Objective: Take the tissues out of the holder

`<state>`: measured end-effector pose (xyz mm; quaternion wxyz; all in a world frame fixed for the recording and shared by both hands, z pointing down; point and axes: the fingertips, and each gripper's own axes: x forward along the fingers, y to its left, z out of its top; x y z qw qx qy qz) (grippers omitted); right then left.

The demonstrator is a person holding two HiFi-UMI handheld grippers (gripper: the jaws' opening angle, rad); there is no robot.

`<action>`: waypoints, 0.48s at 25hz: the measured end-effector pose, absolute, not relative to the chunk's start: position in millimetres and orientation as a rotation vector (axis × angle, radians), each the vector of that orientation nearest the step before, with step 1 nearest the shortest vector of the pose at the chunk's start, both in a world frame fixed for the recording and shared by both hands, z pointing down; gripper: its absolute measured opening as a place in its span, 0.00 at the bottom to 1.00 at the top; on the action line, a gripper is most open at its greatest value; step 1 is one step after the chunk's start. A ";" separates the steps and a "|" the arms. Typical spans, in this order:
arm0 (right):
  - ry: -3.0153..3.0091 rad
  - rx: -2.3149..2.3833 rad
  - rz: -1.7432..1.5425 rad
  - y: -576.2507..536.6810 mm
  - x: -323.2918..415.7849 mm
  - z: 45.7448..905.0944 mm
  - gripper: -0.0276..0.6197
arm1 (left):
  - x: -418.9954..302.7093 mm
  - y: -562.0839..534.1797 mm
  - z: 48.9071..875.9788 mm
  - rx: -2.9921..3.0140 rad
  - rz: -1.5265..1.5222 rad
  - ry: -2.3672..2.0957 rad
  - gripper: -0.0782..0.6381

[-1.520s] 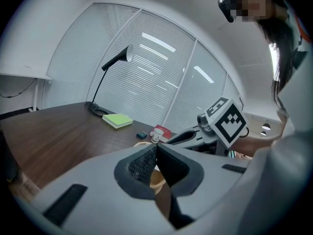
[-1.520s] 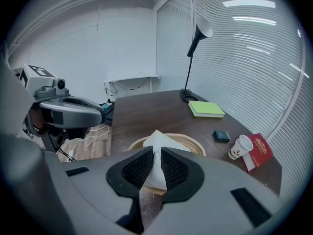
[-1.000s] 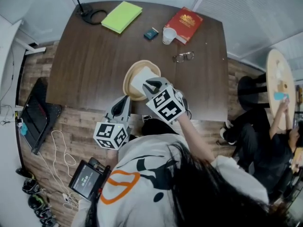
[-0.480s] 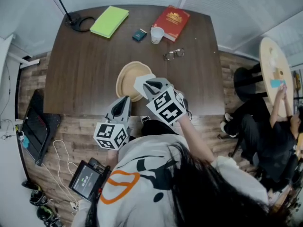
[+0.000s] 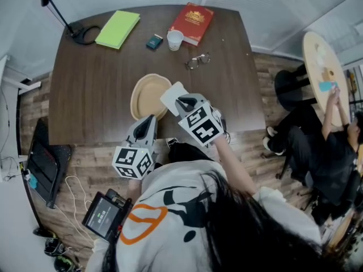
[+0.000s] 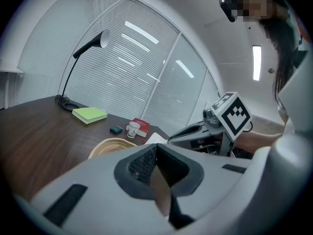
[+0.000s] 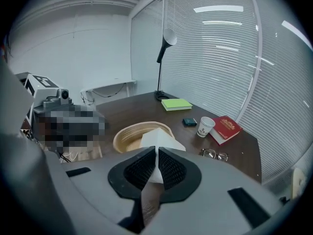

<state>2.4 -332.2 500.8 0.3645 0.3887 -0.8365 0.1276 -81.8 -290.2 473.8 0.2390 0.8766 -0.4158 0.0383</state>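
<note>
**Tissue pinched at the holder's rim**

The right hand-held gripper (image 7: pixel 156 151) is clamped on a white tissue (image 7: pixel 159 137), its jaws having just been closing onto the sheet's lower fold. The tissue stands up from the pinch just beside the rim of the round woven holder (image 5: pixel 144 95). That holder sits close to the near edge of the dark surface (image 5: pixel 91 95), about midway along it. The left hand-held gripper (image 6: pixel 156 148) hovers at that same edge with its jaws together and nothing between them.

The tissue looks feather-light, limp and easy to tear. A hold on a folded edge, where the layers double, probably serves best, with a slow, even pull. The holder seems light too and may slide if a sheet drags on it.

Whether the tissue's far corner touches the holder cannot be made out. From the head view the bowl looks bare, but the tissue and the right hand-held gripper cover its right side, so further sheets may lie there.
</note>
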 end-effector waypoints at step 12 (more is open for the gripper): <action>-1.994 1.017 0.402 -323.4 45.6 556.7 0.08 | -74.7 -288.5 475.1 2.398 0.122 -1.136 0.11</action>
